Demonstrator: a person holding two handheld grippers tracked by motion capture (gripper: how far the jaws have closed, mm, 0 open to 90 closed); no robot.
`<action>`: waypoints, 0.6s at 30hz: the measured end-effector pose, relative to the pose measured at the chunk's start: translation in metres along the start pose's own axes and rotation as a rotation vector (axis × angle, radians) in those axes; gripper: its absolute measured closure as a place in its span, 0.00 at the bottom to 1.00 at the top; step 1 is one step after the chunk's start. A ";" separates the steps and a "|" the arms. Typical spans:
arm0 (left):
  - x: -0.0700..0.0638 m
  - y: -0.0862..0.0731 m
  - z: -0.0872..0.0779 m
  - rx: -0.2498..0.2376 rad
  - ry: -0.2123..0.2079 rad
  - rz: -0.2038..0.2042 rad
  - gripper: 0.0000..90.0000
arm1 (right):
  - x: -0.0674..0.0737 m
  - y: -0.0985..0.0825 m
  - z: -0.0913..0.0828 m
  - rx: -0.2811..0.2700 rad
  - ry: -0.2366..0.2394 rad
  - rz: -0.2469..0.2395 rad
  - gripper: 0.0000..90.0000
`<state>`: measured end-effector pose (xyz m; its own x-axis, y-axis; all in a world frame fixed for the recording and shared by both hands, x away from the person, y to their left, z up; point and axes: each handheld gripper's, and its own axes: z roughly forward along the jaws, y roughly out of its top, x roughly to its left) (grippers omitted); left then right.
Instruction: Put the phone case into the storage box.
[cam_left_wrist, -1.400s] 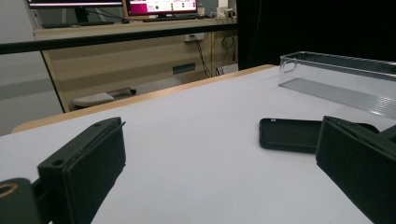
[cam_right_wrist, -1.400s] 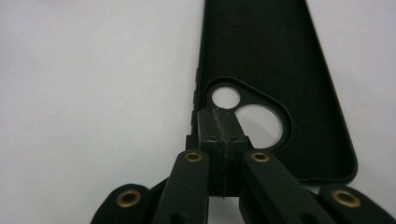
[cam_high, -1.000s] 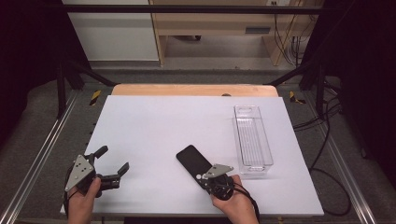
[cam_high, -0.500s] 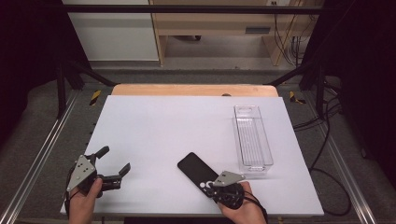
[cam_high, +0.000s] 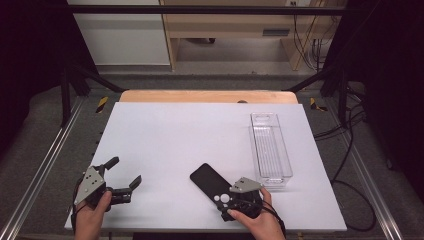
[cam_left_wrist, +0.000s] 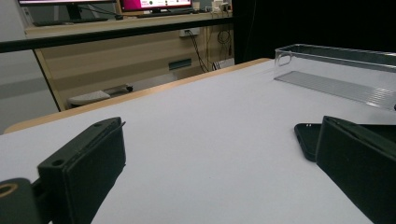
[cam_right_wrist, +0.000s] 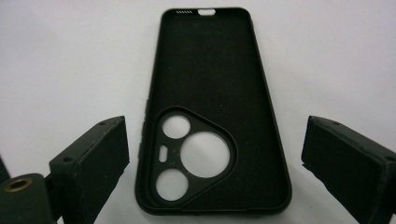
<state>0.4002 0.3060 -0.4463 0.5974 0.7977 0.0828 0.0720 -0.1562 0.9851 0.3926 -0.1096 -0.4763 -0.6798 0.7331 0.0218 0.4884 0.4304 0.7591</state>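
Right gripper (cam_right_wrist: 210, 154) open around the black soft rubber phone case (cam_right_wrist: 212, 112)

Its jaws have just been opening; the case lies flat between them, untouched. It looks light and bendy, so grip across the long edges. The left gripper (cam_high: 122, 175) is open too, well apart.

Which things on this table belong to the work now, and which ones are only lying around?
In the work:
- black phone case, between the open jaws of the right tool
- clear tray

Lying about:
- cables on the floor
- wooden bench behind
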 end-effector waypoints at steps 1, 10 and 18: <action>0.000 0.000 0.000 0.000 0.000 0.001 0.02 | -0.001 0.000 0.001 0.009 0.002 0.002 0.09; -0.002 0.000 0.002 0.007 -0.008 0.012 0.02 | 0.000 0.000 0.011 0.046 0.005 0.003 0.08; -0.003 0.000 0.002 0.010 -0.011 0.017 0.02 | 0.004 0.000 0.017 0.064 -0.002 -0.022 0.08</action>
<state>0.4004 0.3022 -0.4468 0.6074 0.7884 0.0976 0.0695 -0.1751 0.9821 0.3986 -0.0981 -0.4873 -0.6893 0.7245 0.0041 0.5076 0.4789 0.7162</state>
